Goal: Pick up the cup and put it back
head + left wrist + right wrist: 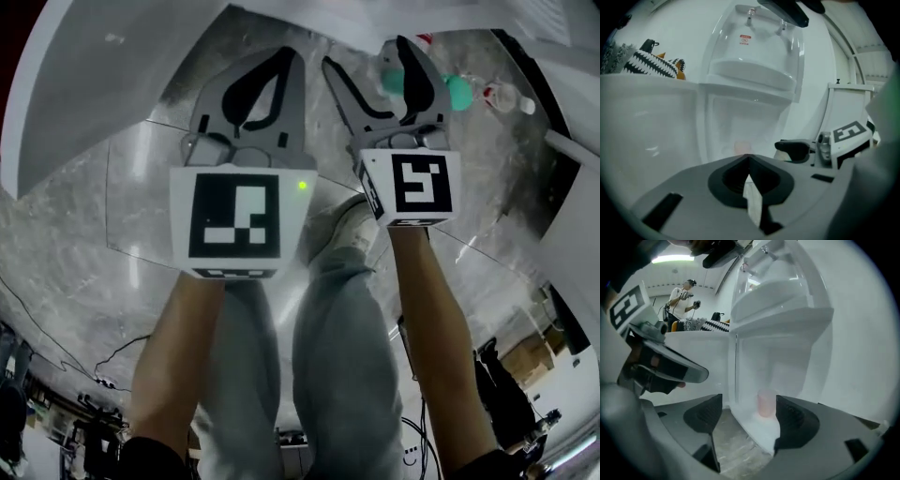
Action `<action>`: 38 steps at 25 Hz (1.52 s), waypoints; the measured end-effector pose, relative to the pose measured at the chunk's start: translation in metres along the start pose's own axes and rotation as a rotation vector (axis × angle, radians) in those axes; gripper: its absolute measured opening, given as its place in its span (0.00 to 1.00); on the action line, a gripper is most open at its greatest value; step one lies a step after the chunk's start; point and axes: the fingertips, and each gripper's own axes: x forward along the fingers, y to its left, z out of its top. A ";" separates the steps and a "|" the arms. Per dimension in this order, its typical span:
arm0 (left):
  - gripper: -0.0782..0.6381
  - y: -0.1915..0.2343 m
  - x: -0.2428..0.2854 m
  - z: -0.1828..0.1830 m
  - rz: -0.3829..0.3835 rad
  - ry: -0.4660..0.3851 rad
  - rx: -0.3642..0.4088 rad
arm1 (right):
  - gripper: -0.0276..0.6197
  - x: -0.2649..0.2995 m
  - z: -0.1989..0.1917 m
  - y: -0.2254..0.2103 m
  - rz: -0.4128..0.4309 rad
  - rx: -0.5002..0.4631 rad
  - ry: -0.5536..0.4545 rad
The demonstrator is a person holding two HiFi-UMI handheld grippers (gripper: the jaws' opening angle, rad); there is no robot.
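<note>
The right tongs [749,419] gape wide and hold nothing, aimed at the white cabinet [787,319], probably lined up for a grab. The left tongs [749,158] are closed on nothing, seemingly just kept aside. The pale pink cup [765,404] stands low in the cabinet, apparently behind frosted plastic, at lower centre beyond the open tips.

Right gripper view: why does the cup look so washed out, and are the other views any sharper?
Right gripper view: the pinkish cup shows through a frosted white panel, so it looks hazy and low-contrast. Left gripper view: it is only a faint pink smudge. Head view: sharper but fisheye-bent, with glare on the polished floor.
</note>
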 end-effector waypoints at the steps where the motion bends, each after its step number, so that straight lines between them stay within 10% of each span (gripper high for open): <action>1: 0.13 0.001 0.003 -0.006 -0.002 0.001 -0.016 | 0.58 0.009 -0.005 -0.001 -0.013 0.014 -0.008; 15: 0.13 0.061 0.045 -0.036 0.013 -0.015 -0.082 | 0.67 0.138 -0.055 -0.054 -0.143 0.241 -0.012; 25: 0.13 0.103 0.032 -0.055 0.102 0.003 -0.096 | 0.65 0.176 -0.043 -0.070 -0.177 0.191 -0.021; 38: 0.13 0.052 -0.028 -0.002 0.085 0.009 -0.103 | 0.63 0.065 0.023 -0.009 0.000 0.115 0.001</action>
